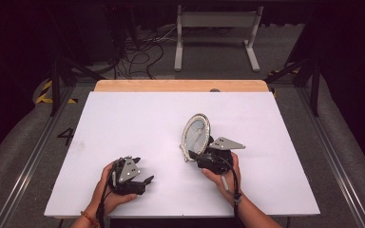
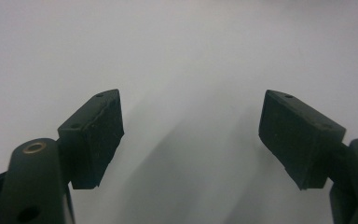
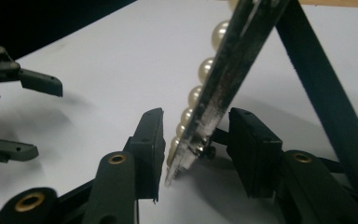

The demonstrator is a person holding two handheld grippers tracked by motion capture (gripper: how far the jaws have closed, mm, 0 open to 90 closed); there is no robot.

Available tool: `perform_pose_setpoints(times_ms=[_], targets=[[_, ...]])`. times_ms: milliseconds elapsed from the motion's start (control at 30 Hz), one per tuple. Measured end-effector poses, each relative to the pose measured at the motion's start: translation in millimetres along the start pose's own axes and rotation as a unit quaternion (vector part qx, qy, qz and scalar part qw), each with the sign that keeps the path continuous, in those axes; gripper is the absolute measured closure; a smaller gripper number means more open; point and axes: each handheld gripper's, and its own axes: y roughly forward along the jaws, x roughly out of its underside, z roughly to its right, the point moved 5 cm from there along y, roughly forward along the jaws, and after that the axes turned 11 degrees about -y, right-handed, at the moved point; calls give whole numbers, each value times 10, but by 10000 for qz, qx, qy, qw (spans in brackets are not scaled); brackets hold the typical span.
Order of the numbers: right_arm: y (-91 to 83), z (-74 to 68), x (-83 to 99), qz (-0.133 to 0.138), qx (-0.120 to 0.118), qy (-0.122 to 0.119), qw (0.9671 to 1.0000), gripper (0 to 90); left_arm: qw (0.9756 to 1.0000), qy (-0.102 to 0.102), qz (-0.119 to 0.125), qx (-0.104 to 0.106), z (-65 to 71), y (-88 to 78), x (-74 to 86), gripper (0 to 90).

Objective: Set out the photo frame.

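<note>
An oval frame (image 1: 196,134) rimmed with pearl beads stands upright, a little right of the white table's (image 1: 123,118) middle, propped on its black back leg (image 3: 321,93). My right gripper (image 1: 192,154) reaches to its lower near edge. In the right gripper view the frame's edge (image 3: 228,70) runs between the two jaws of that gripper (image 3: 196,140), with a small gap on each side, so the pads do not press it. My left gripper (image 1: 146,184) hovers low over the near left of the table, open and empty (image 2: 191,130). It also appears open at the left of the right gripper view (image 3: 32,116).
A bare wooden strip (image 1: 180,85) borders the table's far side. Behind it on the floor stand a white metal stand (image 1: 216,21) and loose cables (image 1: 138,57). The person's hands come in over the near table edge.
</note>
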Motion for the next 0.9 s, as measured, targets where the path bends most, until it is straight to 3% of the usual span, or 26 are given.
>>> perform_pose_setpoints(times_ms=[200, 333, 900], targets=[[85, -31, 22, -12, 74, 21, 10000, 661, 10000, 54, -16, 7, 11, -21, 9, 230], [73, 14, 24, -42, -88, -97, 9999, 658, 9999, 94, -112, 51, 12, -6, 26, 228], [-95, 106, 89, -199, -373, -101, 9991, 707, 9995, 216, -154, 195, 51, 103, -62, 222]])
